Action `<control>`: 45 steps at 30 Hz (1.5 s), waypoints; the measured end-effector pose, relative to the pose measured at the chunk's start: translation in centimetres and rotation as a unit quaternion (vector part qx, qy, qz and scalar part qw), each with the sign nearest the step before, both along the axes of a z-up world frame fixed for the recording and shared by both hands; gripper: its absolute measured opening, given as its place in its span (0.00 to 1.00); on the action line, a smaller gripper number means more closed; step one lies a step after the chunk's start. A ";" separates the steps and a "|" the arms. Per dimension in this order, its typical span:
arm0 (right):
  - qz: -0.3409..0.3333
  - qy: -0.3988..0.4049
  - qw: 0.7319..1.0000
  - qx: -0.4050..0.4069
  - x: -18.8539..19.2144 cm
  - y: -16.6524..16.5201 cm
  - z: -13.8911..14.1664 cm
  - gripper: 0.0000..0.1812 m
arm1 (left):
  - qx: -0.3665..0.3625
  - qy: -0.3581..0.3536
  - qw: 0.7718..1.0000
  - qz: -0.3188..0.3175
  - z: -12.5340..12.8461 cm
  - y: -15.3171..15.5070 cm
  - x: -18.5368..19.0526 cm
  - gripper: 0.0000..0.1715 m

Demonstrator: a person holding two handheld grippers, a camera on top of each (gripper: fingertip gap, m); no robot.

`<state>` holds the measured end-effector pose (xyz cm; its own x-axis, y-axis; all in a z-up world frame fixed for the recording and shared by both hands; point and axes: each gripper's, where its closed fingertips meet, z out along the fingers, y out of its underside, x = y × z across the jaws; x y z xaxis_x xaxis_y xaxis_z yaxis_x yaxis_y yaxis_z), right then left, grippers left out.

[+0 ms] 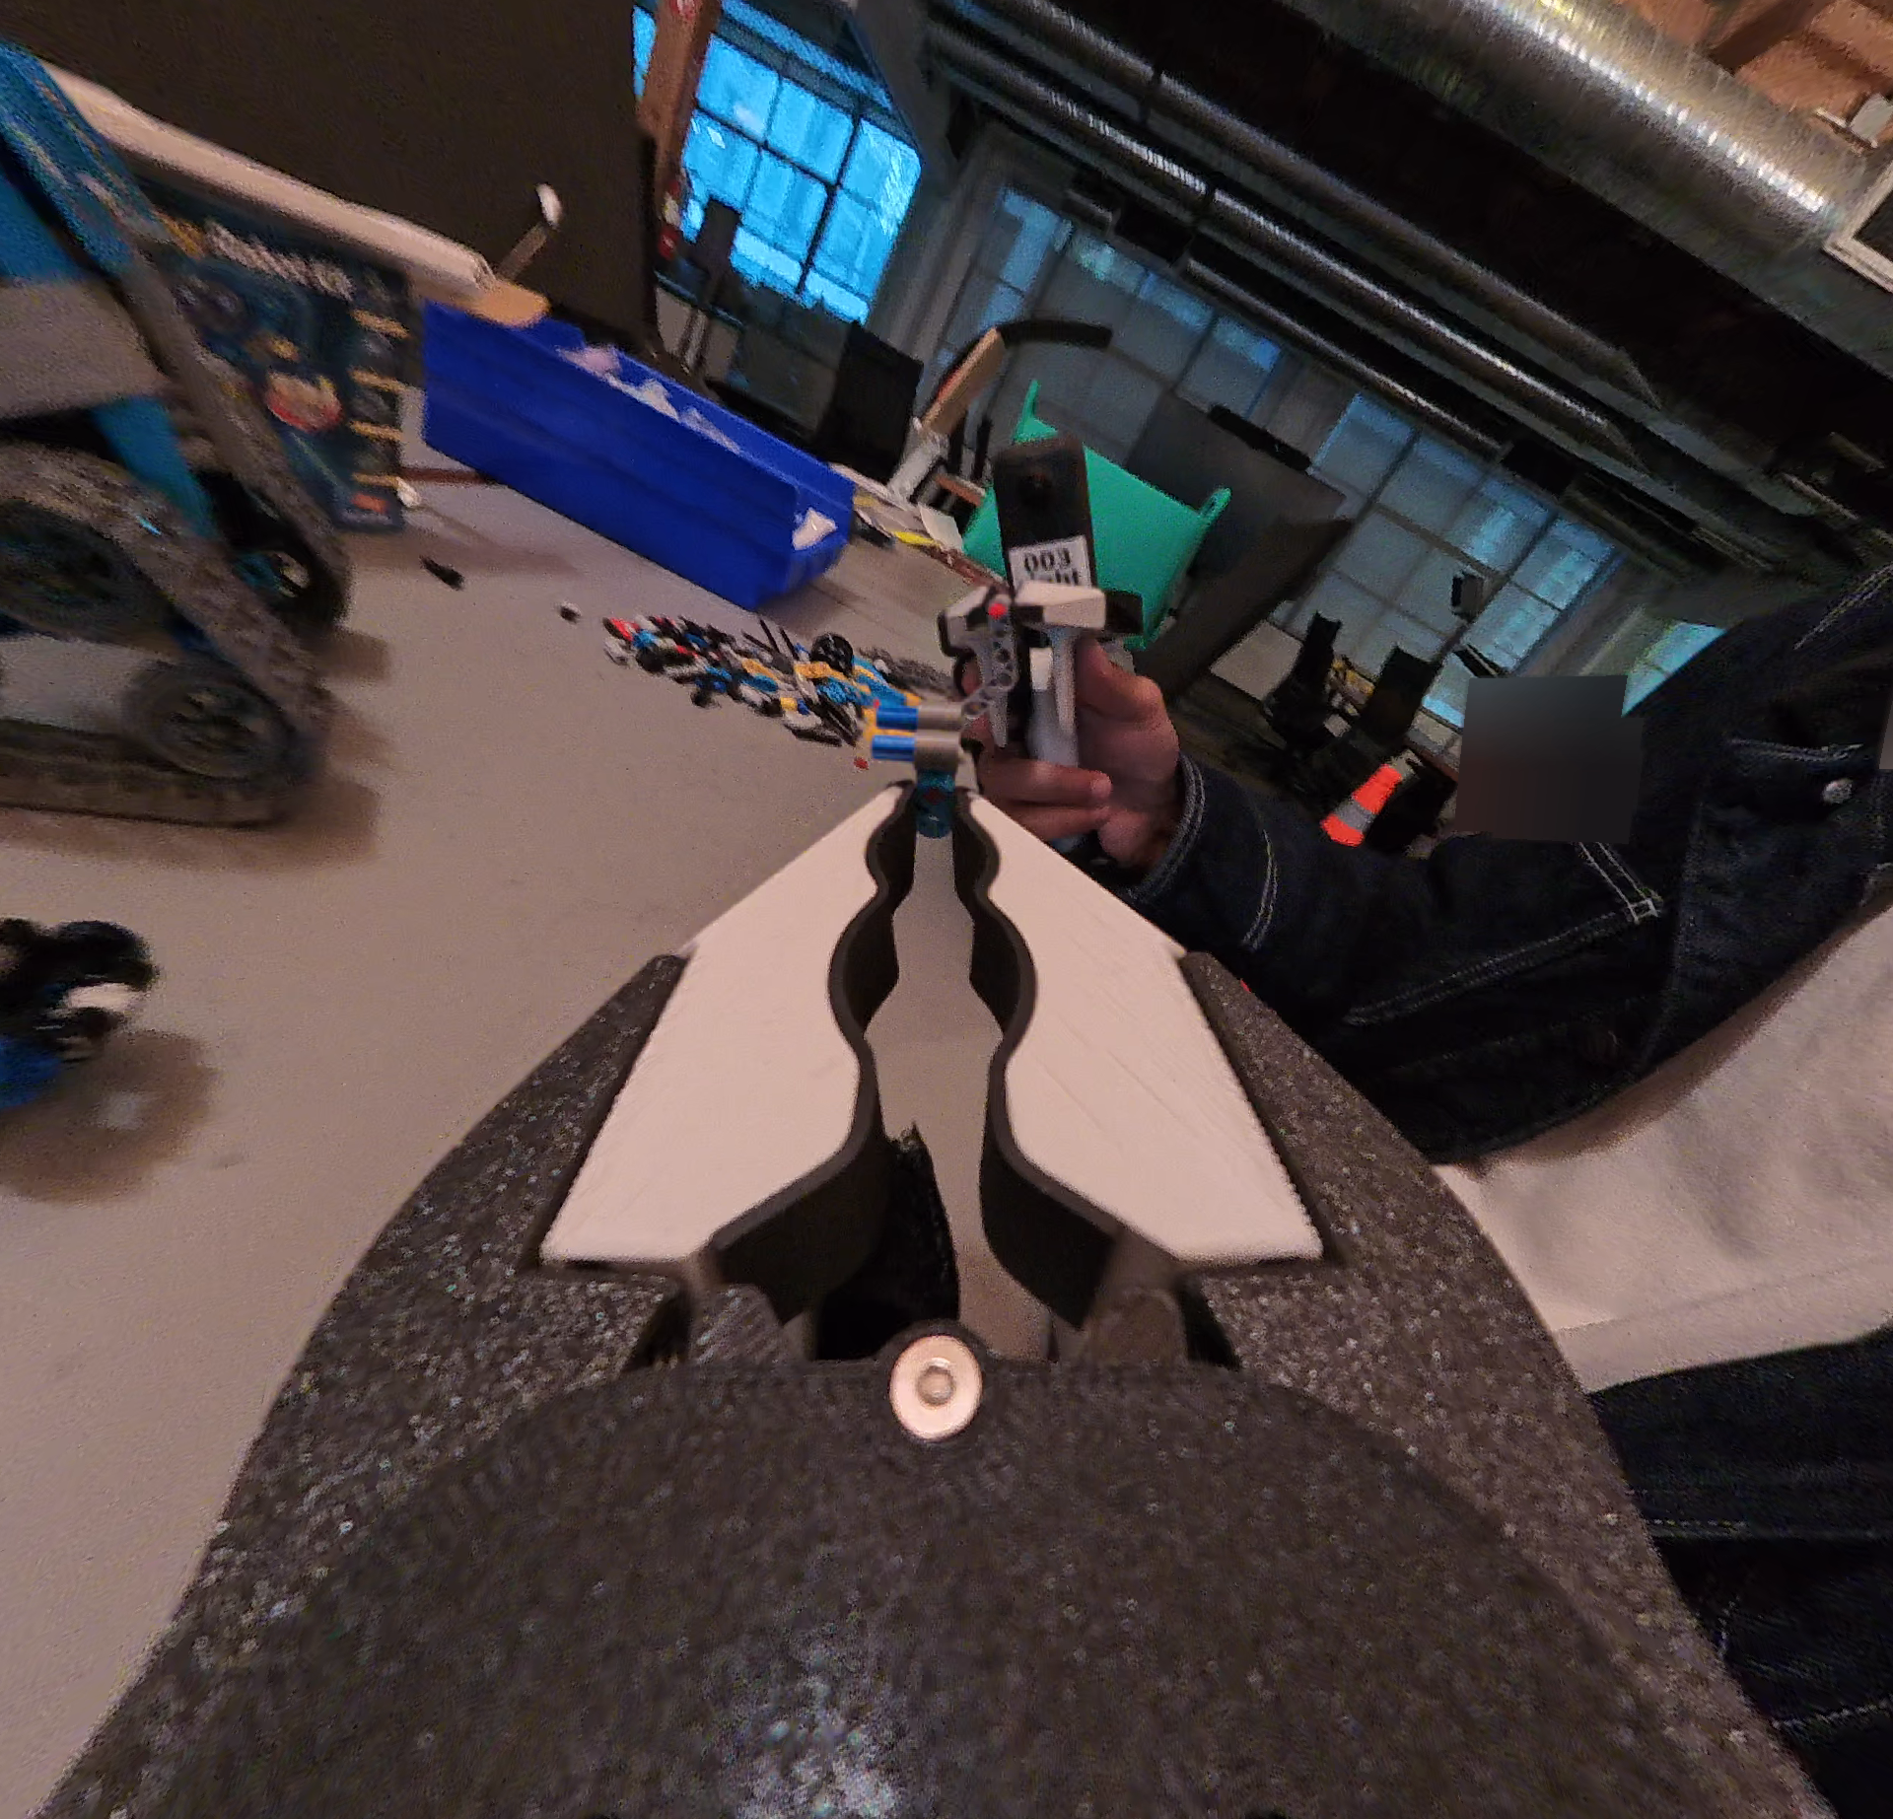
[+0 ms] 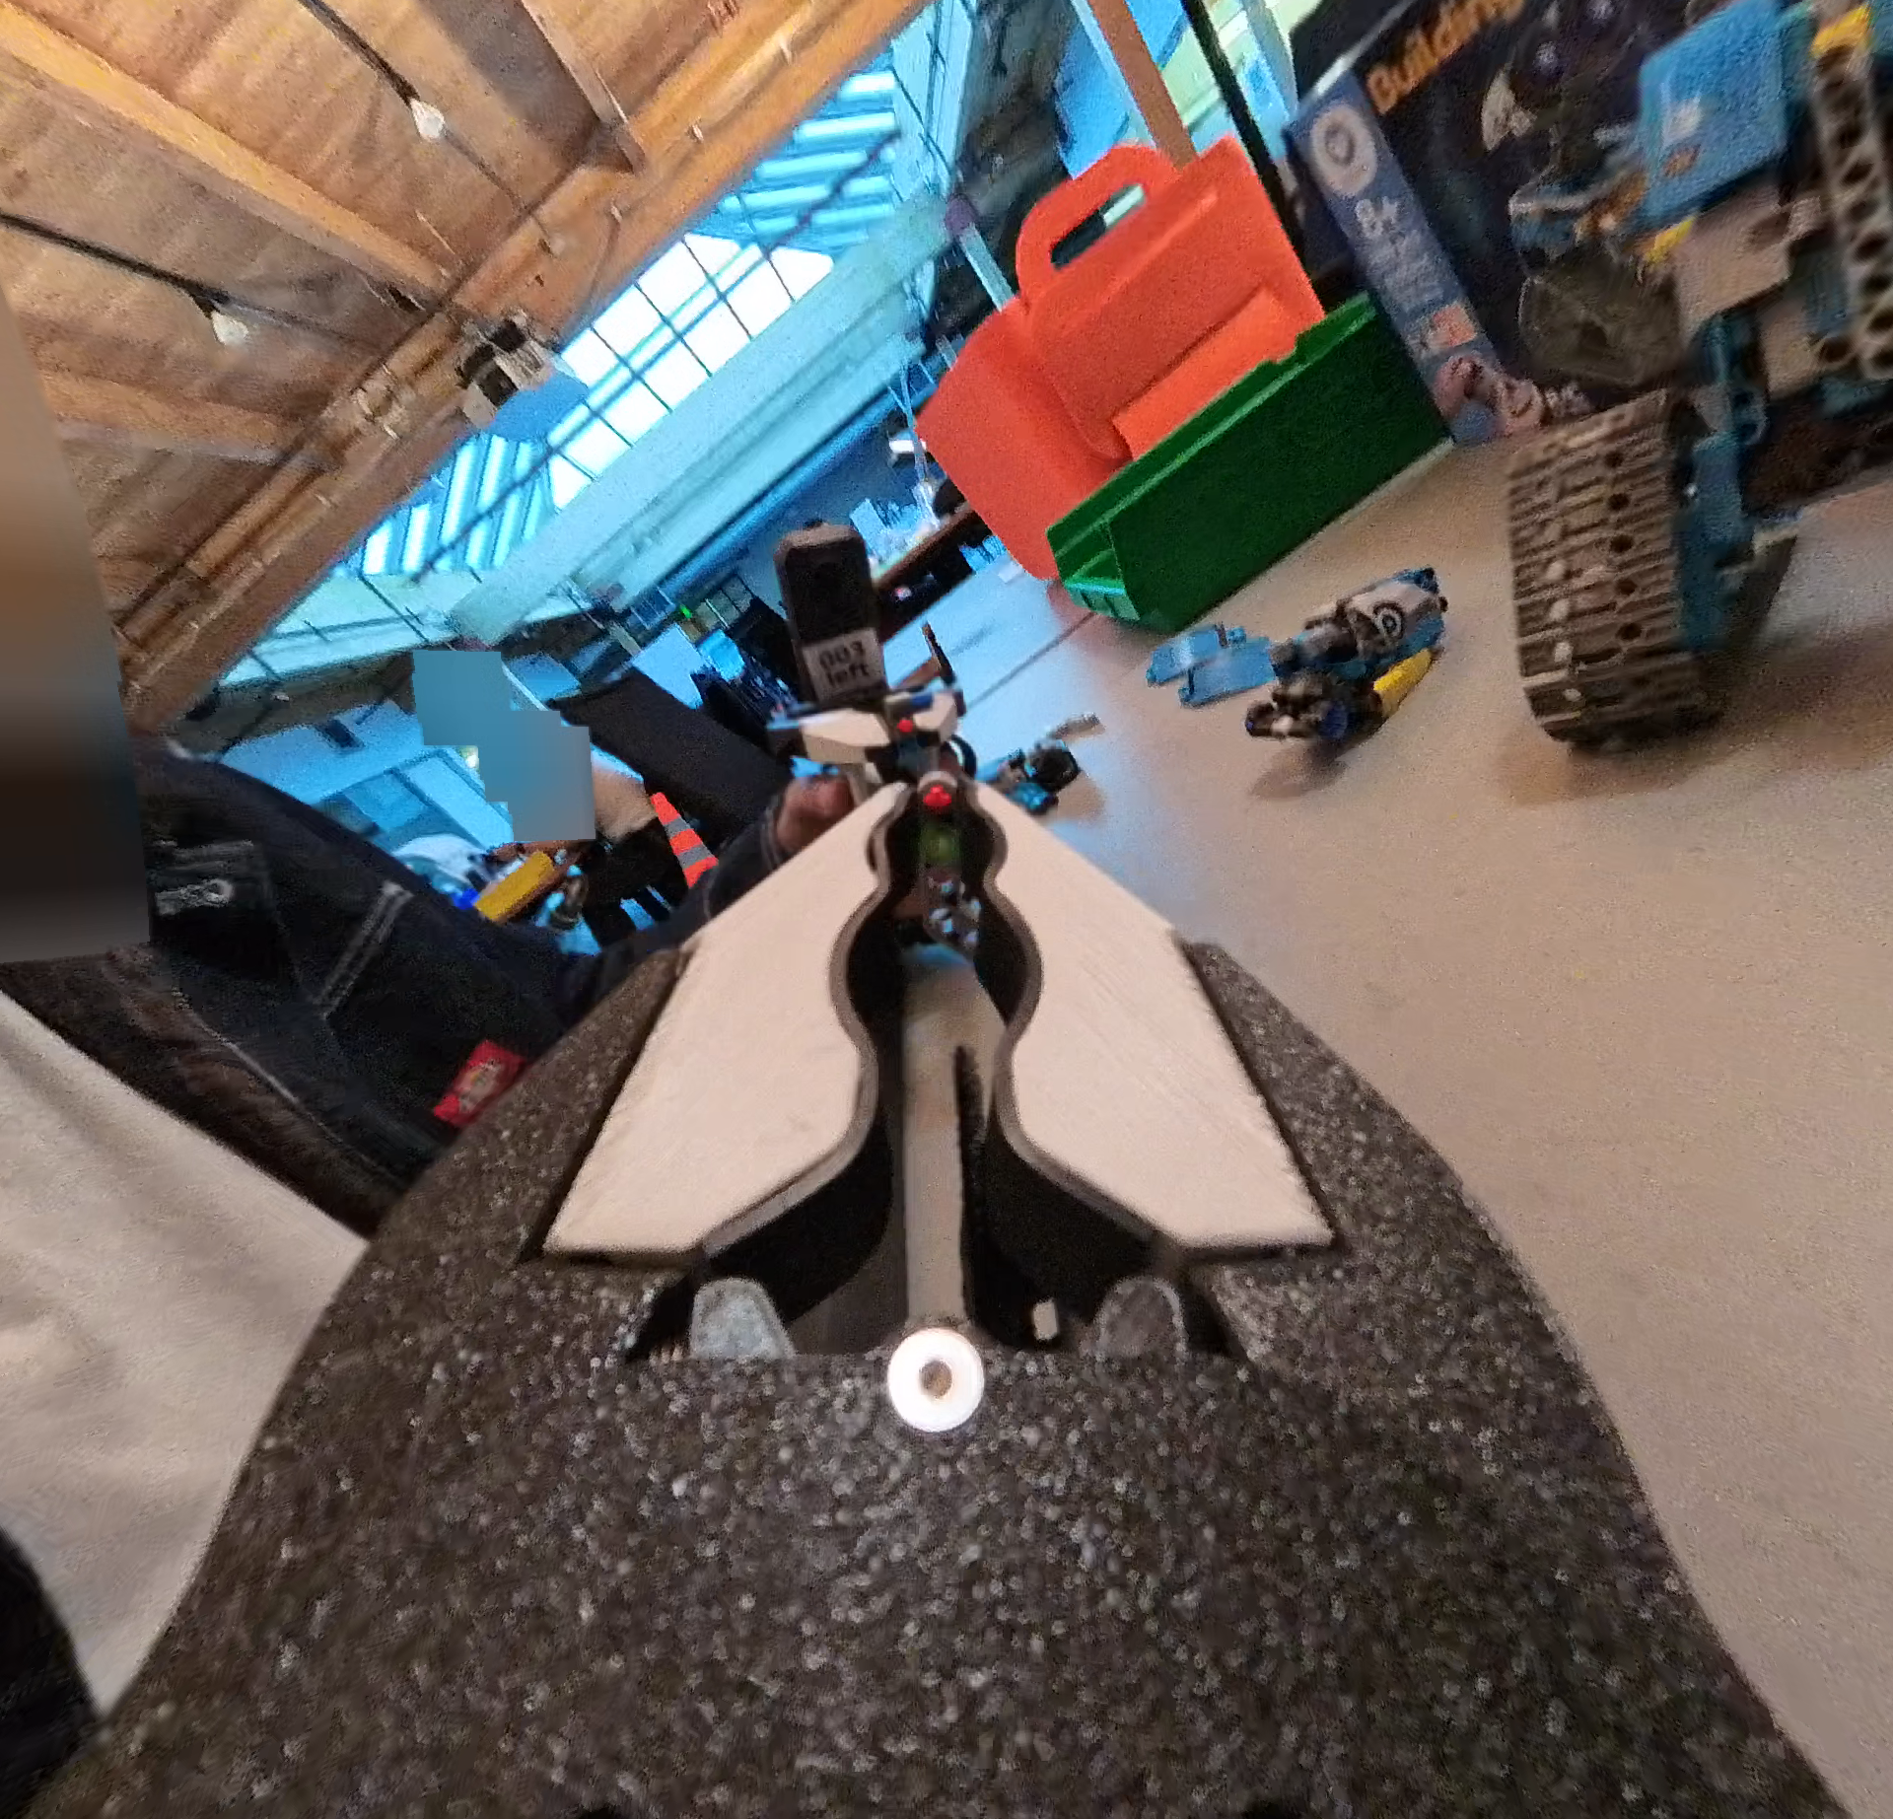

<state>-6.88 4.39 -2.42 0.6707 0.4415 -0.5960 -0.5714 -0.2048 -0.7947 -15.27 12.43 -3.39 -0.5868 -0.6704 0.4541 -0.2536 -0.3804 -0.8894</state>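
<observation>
Small grey and blue toy brick piece [image 1: 927,735] is up in the air over the grey table [image 1: 512,848], pinched between the closed tips of both the left claw [image 1: 930,797] and the right claw [image 2: 934,797].

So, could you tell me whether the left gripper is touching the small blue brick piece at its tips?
Touching. The left wrist view shows the left gripper shut on the blue brick piece, pinched between its tips with no gap.
</observation>
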 end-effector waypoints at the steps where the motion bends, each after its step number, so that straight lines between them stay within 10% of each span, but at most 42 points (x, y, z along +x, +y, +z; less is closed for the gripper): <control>1: 0.001 -0.029 0.999 -0.035 -0.5 0.7 -1.4 0.03 | 0.004 0.007 1.000 -0.010 -0.3 -0.8 0.2 0.03; 8: -0.101 -0.313 0.928 -0.175 1.2 2.3 -8.2 0.03 | 0.021 0.035 0.999 -0.016 -1.5 -2.1 0.7 0.03; 14: -0.014 -0.383 0.898 -0.217 -2.1 2.1 -11.6 0.03 | 0.042 0.034 0.998 -0.018 -1.8 -3.0 0.8 0.03; 28: 0.014 -0.294 0.955 -0.039 -6.7 2.7 -4.4 0.12 | 0.211 -0.005 0.977 0.009 -3.5 -4.9 1.2 0.03; 38: 0.005 -0.128 0.987 -0.095 -5.0 3.7 -4.4 0.12 | 0.508 -0.103 0.847 0.115 -4.9 -4.4 2.4 0.03; 45: 0.087 -0.037 0.992 -0.089 -6.9 3.0 -3.7 0.01 | 0.519 -0.138 0.839 0.091 -4.7 -5.8 2.0 0.03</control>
<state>-13.79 7.36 -6.10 0.6386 0.4459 -0.6272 -0.4568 -0.4364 -0.7752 -13.29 6.61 -8.11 -0.4185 -0.7108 -0.5654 -0.0056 0.6245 -0.7810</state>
